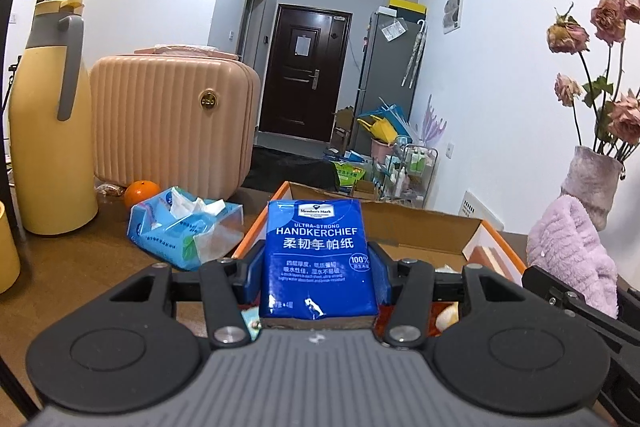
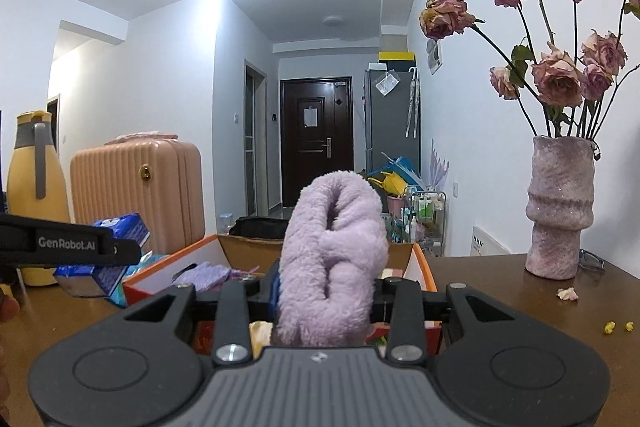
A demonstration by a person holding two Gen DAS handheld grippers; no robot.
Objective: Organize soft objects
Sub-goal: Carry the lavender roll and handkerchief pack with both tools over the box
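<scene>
Left gripper (image 1: 320, 263) clamping tissue pack (image 1: 319, 259), right gripper (image 2: 324, 291) squeezing towel (image 2: 334, 259), both poised over box (image 2: 168, 267) for stowing.

The tissue pack (image 1: 319, 259) is deep blue with white lettering. The fluffy towel (image 2: 332, 263) is pale lilac. The box (image 2: 420, 267) has orange edges and plain brown cardboard inside. The suitcase (image 1: 168, 123) is peach-pink with vertical ribs and a gold badge. The jug (image 1: 48, 131) is yellow with a grey handle. The vase (image 2: 560, 207) is mottled pink-grey, holding faded pink roses (image 2: 556, 75). The desk (image 2: 500, 299) is brown.
</scene>
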